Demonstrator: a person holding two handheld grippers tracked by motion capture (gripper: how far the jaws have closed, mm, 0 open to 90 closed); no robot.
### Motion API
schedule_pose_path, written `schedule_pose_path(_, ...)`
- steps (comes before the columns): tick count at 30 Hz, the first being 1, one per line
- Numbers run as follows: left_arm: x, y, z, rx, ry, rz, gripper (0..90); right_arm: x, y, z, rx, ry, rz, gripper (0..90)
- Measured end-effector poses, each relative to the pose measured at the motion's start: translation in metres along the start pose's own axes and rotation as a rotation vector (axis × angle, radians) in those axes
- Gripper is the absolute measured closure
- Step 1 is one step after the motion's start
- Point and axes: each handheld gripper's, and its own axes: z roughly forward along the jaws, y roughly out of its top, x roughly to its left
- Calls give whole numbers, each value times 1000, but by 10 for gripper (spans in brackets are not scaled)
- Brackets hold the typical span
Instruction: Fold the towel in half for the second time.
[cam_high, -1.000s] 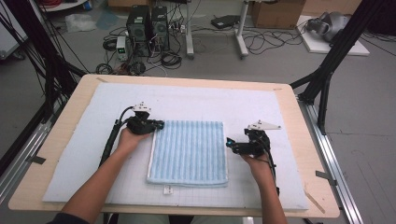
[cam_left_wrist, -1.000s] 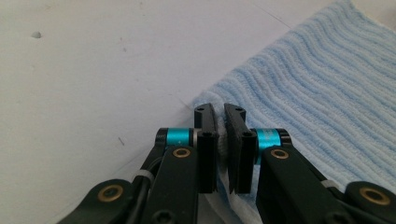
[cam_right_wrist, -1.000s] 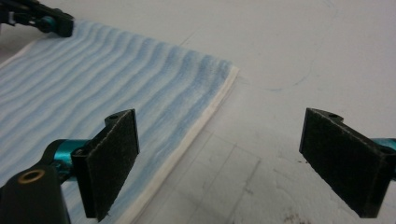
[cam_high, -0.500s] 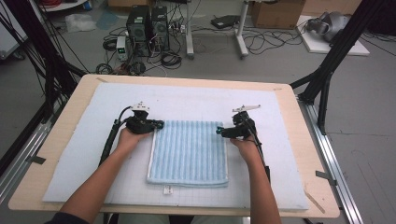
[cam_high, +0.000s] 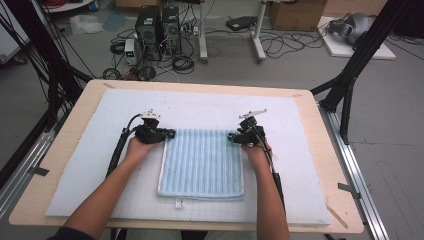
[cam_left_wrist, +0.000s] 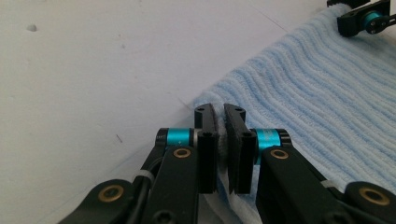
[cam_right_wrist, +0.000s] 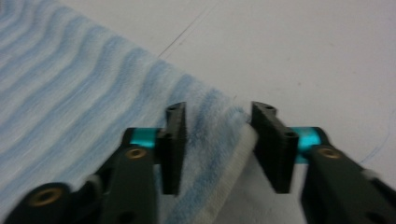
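One towel (cam_high: 202, 164), blue-striped, lies flat at the centre of the high view on the white mat (cam_high: 90, 150). My left tongs (cam_high: 167, 134) are at its upper-left corner, jaws pinched tight on the cloth, the corner itself hidden between them in the left gripper view. My right tongs (cam_high: 233, 136) sit at the upper-right corner, jaws spread, the hem lying between them, blurred close up. Two tongs, two hands, two corners. The table (cam_high: 320, 145) frames the mat.
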Motion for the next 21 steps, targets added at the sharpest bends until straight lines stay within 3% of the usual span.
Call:
schedule_pose_path(2,1,0,0,-3,-3,-9,839,1,0,-1,11,15,-22,790)
schedule_pose_path(4,3,0,-1,-12,-1,-30,841,3,2,-2,15,12,-43,827)
schedule_pose_path(7,3,2,-1,-23,11,-22,841,2,4,-1,13,14,-36,835)
schedule_pose_path(14,14,20,-7,-72,38,-39,843,-1,15,-1,-69,-14,-86,835)
schedule_pose_path(21,20,35,-15,-143,44,-36,840,-3,33,-6,-149,-30,-49,832)
